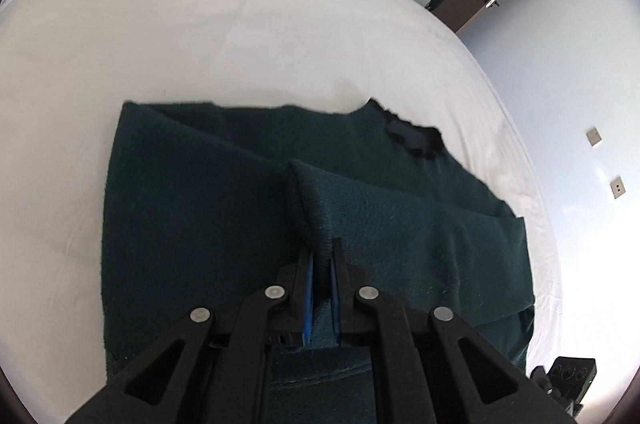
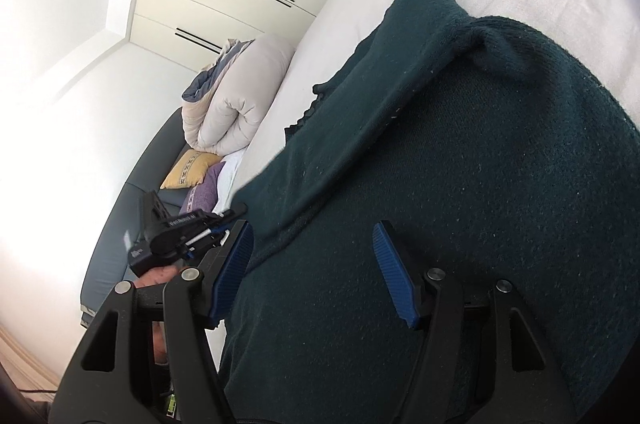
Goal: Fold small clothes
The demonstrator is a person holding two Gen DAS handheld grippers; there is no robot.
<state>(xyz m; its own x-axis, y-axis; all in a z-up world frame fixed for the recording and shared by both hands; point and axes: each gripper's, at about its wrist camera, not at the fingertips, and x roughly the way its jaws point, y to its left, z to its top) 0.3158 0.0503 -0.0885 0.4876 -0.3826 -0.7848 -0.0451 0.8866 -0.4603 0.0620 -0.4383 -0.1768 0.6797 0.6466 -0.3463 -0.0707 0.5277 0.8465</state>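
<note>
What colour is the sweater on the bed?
Dark teal green sweater, plain knit; it shows best in the left wrist view.

Bright daylight (blown-out walls), fisheye-warped edges

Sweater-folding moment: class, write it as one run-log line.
left gripper: shut on sweater sleeve cuff | right gripper: open, over sweater | sweater: on white bed | fold: unfinished

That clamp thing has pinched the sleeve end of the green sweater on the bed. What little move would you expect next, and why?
Probably the left gripper carries the cuff a little farther across the dark green sweater and lays it flat. It is shut on the cuff, which stands raised above the body, so the sleeve fold looks unfinished. The right gripper is open over the sweater, holding nothing.
</note>
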